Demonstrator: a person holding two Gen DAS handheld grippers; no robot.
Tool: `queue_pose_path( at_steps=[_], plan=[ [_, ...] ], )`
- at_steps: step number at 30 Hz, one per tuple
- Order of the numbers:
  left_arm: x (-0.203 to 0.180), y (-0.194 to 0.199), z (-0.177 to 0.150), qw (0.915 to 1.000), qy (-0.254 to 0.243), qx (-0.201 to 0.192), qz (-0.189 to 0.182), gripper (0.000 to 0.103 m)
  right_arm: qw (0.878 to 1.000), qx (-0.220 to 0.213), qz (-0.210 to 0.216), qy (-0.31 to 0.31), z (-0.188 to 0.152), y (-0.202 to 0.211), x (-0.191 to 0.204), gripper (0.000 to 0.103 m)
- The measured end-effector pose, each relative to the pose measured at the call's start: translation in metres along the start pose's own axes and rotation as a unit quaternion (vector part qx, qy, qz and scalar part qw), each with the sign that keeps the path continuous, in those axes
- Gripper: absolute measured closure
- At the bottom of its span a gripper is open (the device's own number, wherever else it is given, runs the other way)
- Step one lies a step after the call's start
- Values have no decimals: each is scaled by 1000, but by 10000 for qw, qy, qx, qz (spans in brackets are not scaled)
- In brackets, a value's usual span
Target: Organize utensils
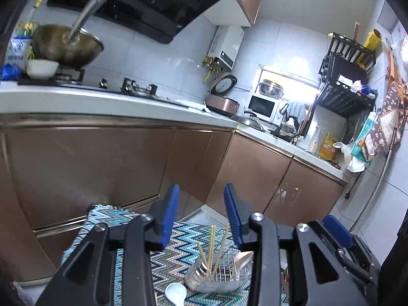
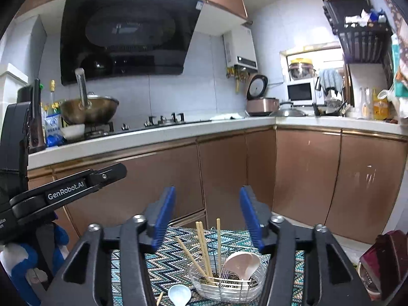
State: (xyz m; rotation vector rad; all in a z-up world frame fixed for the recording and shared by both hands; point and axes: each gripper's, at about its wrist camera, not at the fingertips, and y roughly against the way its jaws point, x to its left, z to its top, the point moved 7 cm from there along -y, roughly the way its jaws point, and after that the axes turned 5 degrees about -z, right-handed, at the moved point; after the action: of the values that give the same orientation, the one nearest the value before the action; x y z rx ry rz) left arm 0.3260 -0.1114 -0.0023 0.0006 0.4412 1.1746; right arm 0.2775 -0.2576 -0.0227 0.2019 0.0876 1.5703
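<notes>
A wire utensil holder in a clear dish (image 2: 227,280) (image 1: 216,275) stands on the zigzag-patterned mat (image 2: 165,257) (image 1: 173,252). Several wooden chopsticks (image 2: 204,247) (image 1: 211,247) and a pale spoon (image 2: 242,262) (image 1: 242,260) stand in it. A white spoon (image 2: 179,294) (image 1: 175,292) lies on the mat just left of the dish, and a chopstick end (image 2: 159,298) lies beside it. My left gripper (image 1: 202,216) hangs open above the holder with nothing between its blue pads. My right gripper (image 2: 207,216) is open wider, also empty, above the same holder.
Brown cabinets (image 2: 229,173) run under a white counter (image 2: 153,132) behind the mat. A wok (image 2: 89,109), a bowl, a rice cooker (image 2: 262,104) and a dish rack (image 1: 344,76) are on the counter. The left gripper's body (image 2: 51,193) shows at the right wrist view's left edge.
</notes>
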Motion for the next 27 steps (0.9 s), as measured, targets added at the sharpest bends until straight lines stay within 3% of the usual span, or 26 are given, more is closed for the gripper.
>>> queue_pose_path(
  at_steps=[4,9,27],
  plan=[
    [2,38,4,9999,-48,-37,103,61,9999,-106,-67,9,8,33,6,27],
    [7,81,6,9997,-102,-72,213,60,9998,-146,-94,63,7,71,14,17],
    [32,209,8,9990,-113,-161,391,60,9986,-233,445,173,4,159,57,19]
  ],
)
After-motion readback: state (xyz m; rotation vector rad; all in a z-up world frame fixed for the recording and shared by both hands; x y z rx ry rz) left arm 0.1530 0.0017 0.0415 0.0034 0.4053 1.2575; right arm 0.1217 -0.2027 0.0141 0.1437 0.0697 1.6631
